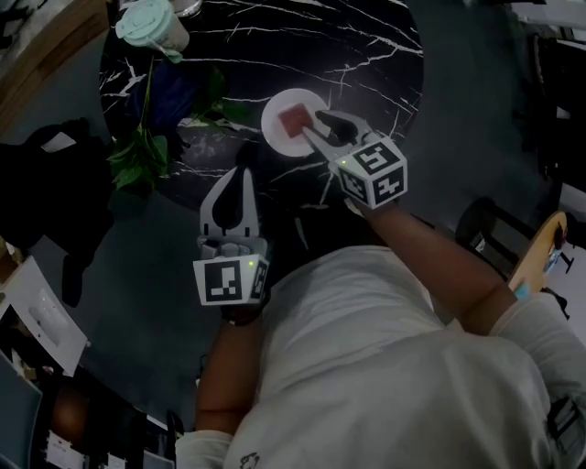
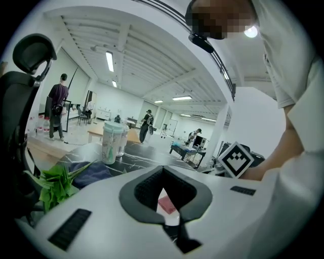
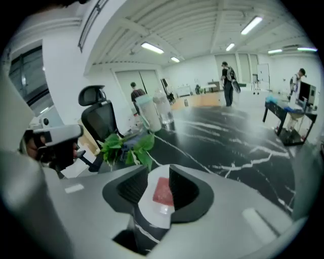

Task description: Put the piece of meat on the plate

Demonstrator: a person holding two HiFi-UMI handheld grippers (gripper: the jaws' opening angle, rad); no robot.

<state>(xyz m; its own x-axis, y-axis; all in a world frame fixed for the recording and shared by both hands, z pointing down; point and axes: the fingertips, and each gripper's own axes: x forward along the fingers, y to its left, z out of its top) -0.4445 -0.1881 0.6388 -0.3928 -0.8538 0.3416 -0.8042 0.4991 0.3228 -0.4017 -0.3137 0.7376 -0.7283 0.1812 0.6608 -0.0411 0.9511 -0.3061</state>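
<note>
A square red piece of meat lies flat on a small white plate on the black marble table. My right gripper hovers over the plate's right side, open and holding nothing. In the right gripper view the meat and plate show below, through the gap of the right gripper. My left gripper is at the table's near edge, pointing toward the plate, tips together and empty. Behind the meeting tips of the left gripper, the meat shows through the slot.
A lidded pale green cup stands at the table's far left. A leafy green stem and a dark blue cloth lie left of the plate. A black office chair stands beyond the table; people walk in the background.
</note>
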